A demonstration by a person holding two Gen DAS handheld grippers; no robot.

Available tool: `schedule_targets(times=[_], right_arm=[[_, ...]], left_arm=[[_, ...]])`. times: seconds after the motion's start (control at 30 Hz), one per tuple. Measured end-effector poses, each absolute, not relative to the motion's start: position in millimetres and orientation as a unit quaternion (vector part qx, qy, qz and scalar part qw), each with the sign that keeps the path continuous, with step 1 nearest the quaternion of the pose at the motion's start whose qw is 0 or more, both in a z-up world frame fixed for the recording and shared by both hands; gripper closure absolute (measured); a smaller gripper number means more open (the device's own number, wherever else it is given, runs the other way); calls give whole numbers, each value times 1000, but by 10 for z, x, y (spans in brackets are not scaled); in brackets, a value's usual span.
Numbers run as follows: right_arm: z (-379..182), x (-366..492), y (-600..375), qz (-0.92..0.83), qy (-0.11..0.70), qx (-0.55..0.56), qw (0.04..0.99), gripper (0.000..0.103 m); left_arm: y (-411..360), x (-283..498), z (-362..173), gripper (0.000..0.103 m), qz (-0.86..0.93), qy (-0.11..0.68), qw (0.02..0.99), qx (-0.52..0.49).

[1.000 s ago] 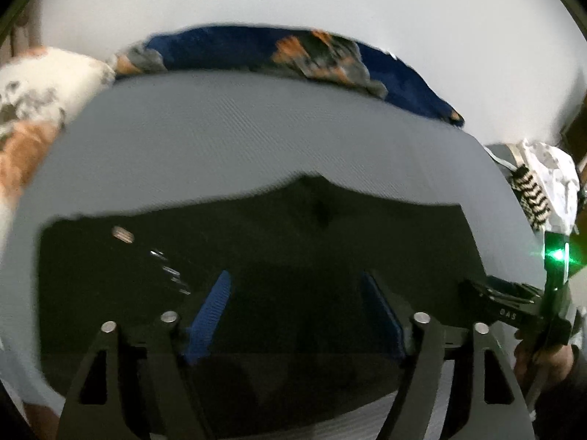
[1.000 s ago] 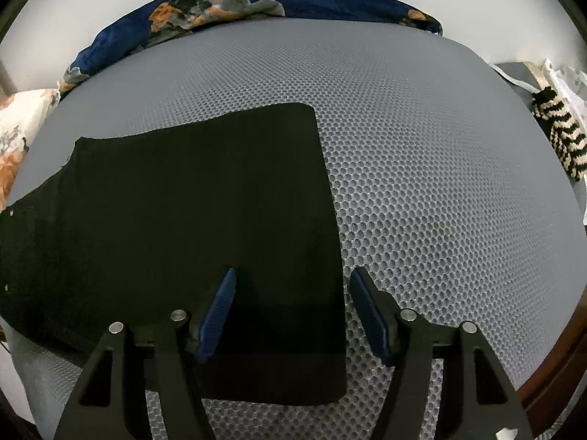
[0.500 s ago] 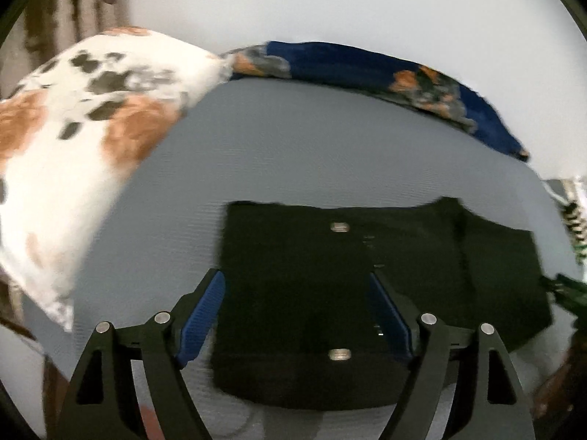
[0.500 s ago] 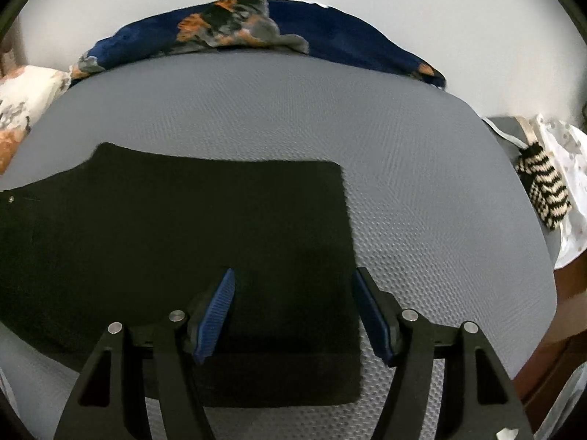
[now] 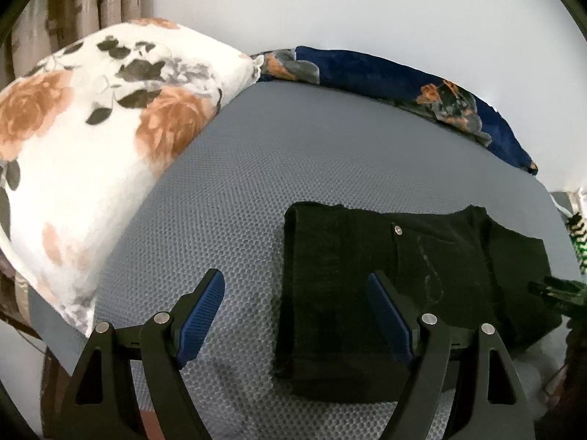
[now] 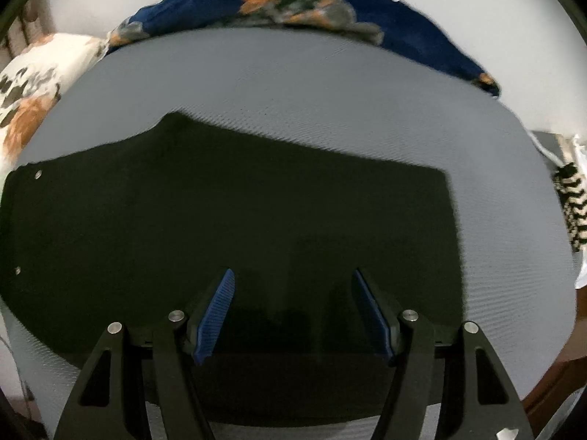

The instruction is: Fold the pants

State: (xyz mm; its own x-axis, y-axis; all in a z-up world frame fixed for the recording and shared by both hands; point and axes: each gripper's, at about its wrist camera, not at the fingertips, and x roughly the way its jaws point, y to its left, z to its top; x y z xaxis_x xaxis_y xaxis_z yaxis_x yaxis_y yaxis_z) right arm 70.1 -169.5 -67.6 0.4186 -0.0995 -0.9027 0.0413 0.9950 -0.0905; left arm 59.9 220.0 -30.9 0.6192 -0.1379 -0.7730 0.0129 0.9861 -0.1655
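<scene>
Black pants [image 5: 370, 267] lie flat and folded on a grey mesh mattress [image 5: 256, 168]. Their waist end with a metal button [image 5: 397, 230] faces left. My left gripper [image 5: 295, 289] is open and empty above the pants' left edge; one finger is over bare mattress, the other over the cloth. My right gripper [image 6: 291, 289] is open and empty, low over the middle of the pants [image 6: 220, 220]. The right gripper also shows as a dark shape in the left wrist view [image 5: 557, 289].
A white floral pillow [image 5: 91, 154] lies at the left. A dark blue floral blanket [image 5: 403, 84] runs along the far edge by the white wall. A black-and-white striped item [image 6: 572, 201] sits off the right edge. The wooden bed frame [image 6: 550, 392] shows at right.
My left gripper has swung left, from over the pants' middle to their waist edge. My right gripper has moved left, from the pants' right edge to over their middle. Both stay open.
</scene>
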Motion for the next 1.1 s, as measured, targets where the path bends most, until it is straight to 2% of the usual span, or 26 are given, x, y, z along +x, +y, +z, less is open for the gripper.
schedule_targets(times=[0.27, 0.53, 1.1], right_arm=[[-826, 754, -1235, 37, 569, -7, 821, 38], [-745, 961, -1145, 114, 579, 108, 800, 39], [-398, 1284, -1155, 74, 562, 105, 817, 38]], left_arm=[[2445, 651, -464, 23, -100, 450, 876, -144], [2536, 759, -738, 23, -155, 492, 840, -170], [2814, 1270, -1210, 25, -329, 543, 694, -340]])
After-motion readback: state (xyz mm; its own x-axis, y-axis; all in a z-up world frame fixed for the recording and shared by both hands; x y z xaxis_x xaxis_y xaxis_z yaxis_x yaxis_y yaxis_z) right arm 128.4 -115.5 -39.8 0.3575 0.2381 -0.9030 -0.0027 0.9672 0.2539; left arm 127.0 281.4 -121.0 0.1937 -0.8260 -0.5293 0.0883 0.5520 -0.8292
